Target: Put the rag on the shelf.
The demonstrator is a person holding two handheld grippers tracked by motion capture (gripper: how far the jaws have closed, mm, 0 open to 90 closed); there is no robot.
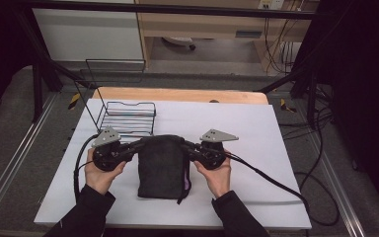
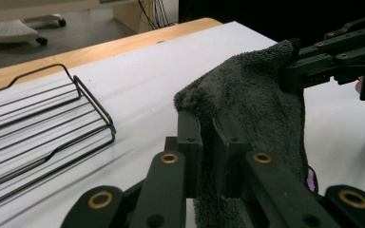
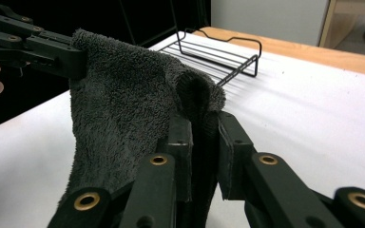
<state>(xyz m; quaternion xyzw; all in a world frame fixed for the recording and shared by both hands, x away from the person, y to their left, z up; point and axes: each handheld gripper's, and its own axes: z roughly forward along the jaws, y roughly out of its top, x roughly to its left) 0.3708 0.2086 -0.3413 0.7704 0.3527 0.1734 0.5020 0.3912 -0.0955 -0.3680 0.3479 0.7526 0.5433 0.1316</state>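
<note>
gripping the top edge of a dark grey towel, the left gripper and the right gripper each pinch one upper corner, the jaws of both nearly closed with only the cloth between them. from the high view the towel hangs folded between the two grippers at about 6 o'clock on the white table, its lower part resting on the tabletop, and a bit of purple shows at its 4 o'clock corner. the person's left hand and right hand come up from 6 o'clock in black sleeves. in the left gripper view the left gripper clamps a bunched fold of the towel, and the other gripper bites the far corner at 2 o'clock. in the right gripper view the right gripper squeezes a rolled fold of the towel, with the other gripper on the far corner at 10 o'clock. a black wire rack sits on the table at 11 o'clock from the towel, near it but apart. a wooden edge runs along the table at 12 o'clock.
</note>
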